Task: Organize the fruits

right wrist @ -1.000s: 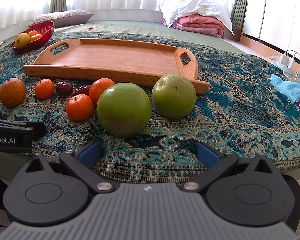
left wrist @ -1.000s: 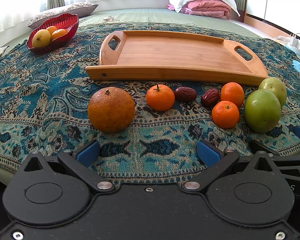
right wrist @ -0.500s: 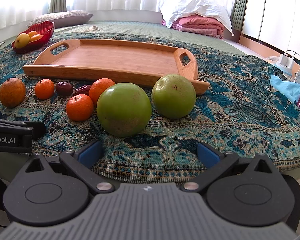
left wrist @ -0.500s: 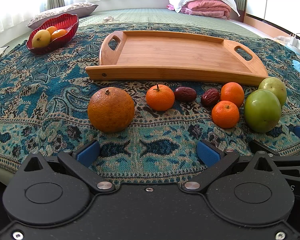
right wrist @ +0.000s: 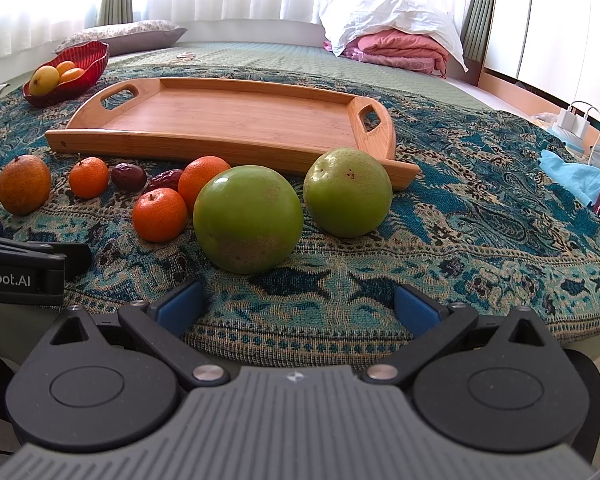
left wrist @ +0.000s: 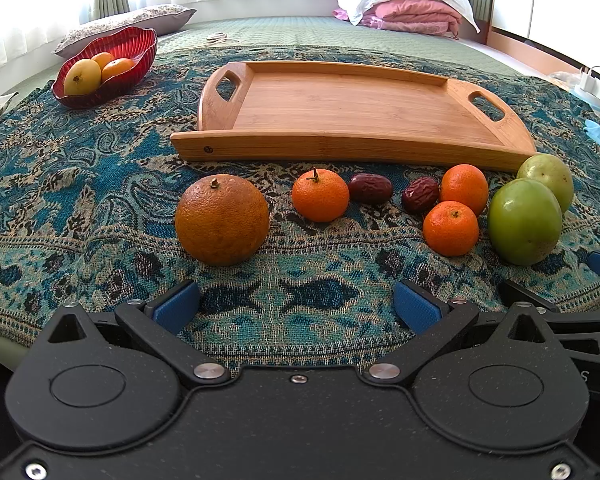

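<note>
Nothing is sorted yet: my wooden tray [left wrist: 352,108] sits bare, all the fruit beside it. Left gripper [left wrist: 296,306] and right gripper [right wrist: 298,304] both gape, holding nothing

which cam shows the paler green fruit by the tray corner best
The right wrist view: the paler green fruit sits near centre, whole and unobstructed. In the left wrist view it lies at the far right edge, partly hidden behind the darker green fruit.

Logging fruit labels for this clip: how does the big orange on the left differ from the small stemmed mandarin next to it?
The big orange is much larger and dull, brownish; the stemmed mandarin is small and bright orange. The mandarin carries an upright stem; the orange shows only a stub. The mandarin sits beside a red date; the orange sits alone. Both rest on the patterned cloth, before the wooden tray.
</note>
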A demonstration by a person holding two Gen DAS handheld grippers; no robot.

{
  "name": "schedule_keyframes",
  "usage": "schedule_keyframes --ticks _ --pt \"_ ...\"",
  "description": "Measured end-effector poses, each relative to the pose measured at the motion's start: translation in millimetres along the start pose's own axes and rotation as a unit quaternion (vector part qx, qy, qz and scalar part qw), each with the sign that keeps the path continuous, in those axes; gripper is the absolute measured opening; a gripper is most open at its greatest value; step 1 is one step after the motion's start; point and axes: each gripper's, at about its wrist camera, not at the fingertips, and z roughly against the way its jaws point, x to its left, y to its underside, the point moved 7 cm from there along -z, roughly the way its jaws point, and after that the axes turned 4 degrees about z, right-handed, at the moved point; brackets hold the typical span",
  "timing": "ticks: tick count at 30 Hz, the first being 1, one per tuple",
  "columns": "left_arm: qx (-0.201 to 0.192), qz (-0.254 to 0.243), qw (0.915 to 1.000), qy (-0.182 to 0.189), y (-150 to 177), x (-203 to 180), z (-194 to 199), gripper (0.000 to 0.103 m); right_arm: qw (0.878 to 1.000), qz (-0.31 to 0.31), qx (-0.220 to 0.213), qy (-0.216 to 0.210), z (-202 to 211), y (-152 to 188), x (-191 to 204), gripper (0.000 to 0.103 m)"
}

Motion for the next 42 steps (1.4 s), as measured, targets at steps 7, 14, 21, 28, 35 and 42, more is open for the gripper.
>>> schedule_keyframes --ticks 7,14,21,28,35,42 --pt "0.0 0.0 1.0 0.0 0 0 0 0.103 1.0 0.0 0.0 0.0 0 0 0 0.103" --pt "0.002 0.0 1.0 0.0 -1 2 0 0.103 1.0 -0.003 -0.002 -0.01 -3 0 -5 0.103" --pt "-0.005 0.001 1.0 0.005 -4 3 4 0.103 1.0 0.003 -0.03 -0.001 -3 4 -7 0.103" --pt "-0.031 -0.009 0.9995 -0.002 -3 1 8 0.103 0.998 0.0 -0.063 -0.003 6 3 -6 0.103" --pt "-0.102 0.011 0.9945 0.017 -20 -1 25 0.102 0.992 -0.013 -0.12 -0.027 19 -13 -2 0.097" --pt "-0.153 -0.006 0.9881 -0.016 -30 3 33 0.074 0.99 0.007 -0.136 -0.031 16 -21 12 0.081"
